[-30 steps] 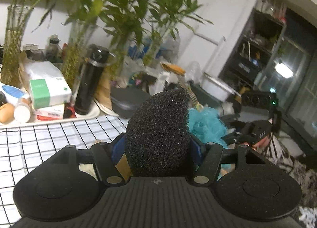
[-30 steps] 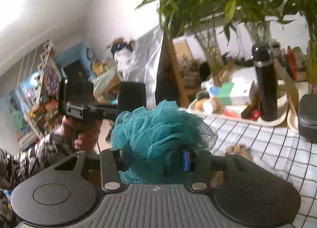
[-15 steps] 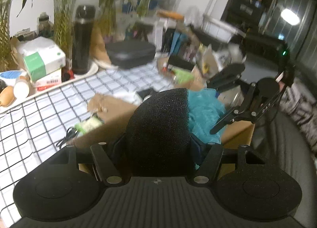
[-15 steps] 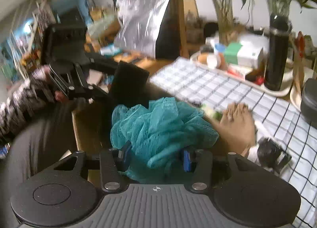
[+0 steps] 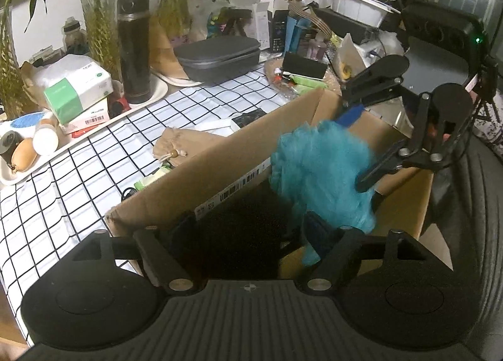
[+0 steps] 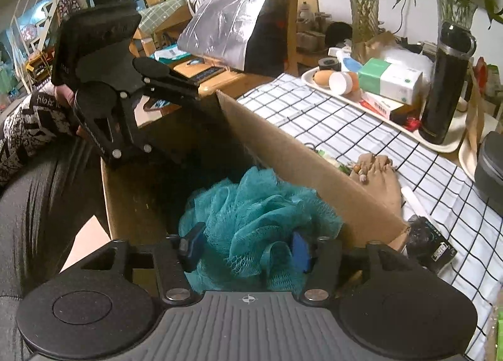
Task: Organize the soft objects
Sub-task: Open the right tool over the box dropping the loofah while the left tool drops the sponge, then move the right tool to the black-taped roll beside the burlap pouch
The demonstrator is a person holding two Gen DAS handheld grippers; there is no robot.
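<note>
An open cardboard box (image 5: 220,169) (image 6: 298,166) stands against the checked table. My left gripper (image 5: 250,226) (image 6: 195,128) points down into it, its jaws opening. The black foam sponge (image 5: 242,235) sits low between them, free of the pads, in the box's dark inside. My right gripper (image 6: 245,244) (image 5: 349,153) reaches in from the other side, its jaws also opening. The teal mesh bath puff (image 6: 251,219) (image 5: 320,172) lies loosely between its blue pads (image 6: 300,249) and looks blurred in the left wrist view.
On the checked tablecloth (image 5: 78,191) lie a tan drawstring pouch (image 5: 182,144) and small packets beside the box. Behind are a tray with a tissue box (image 5: 78,90), a black flask (image 5: 133,50), a grey case (image 5: 220,53) and vases of bamboo. A patterned sleeve (image 6: 22,128) holds the left gripper.
Both grippers tipped down and sank into the cardboard box. Their jaws widened, and the black sponge and the teal puff slipped out of the grips down into the box.
</note>
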